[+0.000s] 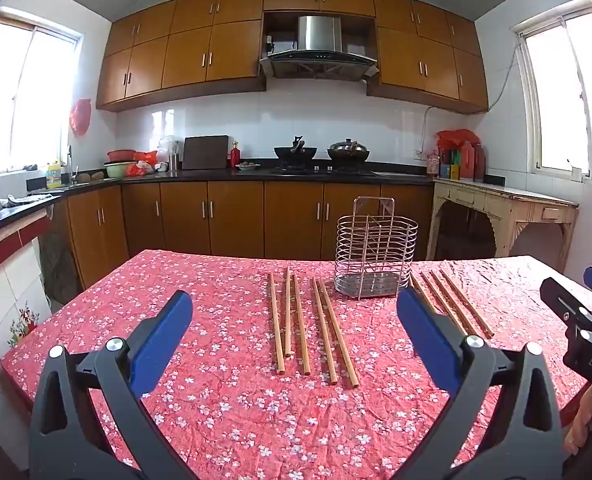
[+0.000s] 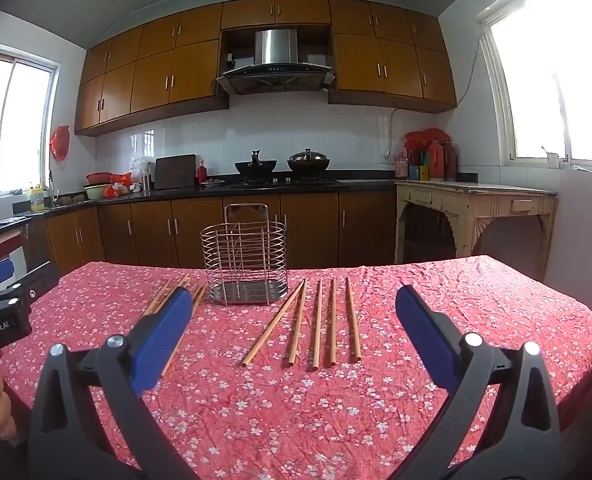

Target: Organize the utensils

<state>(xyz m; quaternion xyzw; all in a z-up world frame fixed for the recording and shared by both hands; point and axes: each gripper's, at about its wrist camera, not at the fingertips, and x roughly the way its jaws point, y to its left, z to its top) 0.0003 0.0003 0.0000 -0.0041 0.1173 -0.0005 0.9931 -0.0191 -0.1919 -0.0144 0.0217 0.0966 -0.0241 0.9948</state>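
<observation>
A wire utensil basket [image 1: 375,254] [image 2: 244,259] stands upright and empty on the table with the red floral cloth [image 1: 224,408] [image 2: 296,412]. Several wooden chopsticks [image 1: 307,324] lie left of the basket, partly hidden in the right wrist view [image 2: 168,300]. Several more chopsticks [image 1: 455,304] [image 2: 319,320] lie right of it. My left gripper [image 1: 296,320] is open and empty above the table, short of the left group. My right gripper [image 2: 296,316] is open and empty, short of the right group. Its body shows at the right edge of the left wrist view [image 1: 579,320].
Brown cabinets and a black counter with two woks [image 1: 319,152] run along the far wall. A sink counter [image 1: 12,204] stands on the left. A cream side table [image 1: 503,204] [image 2: 475,196] stands on the right. The table's far edge lies just behind the basket.
</observation>
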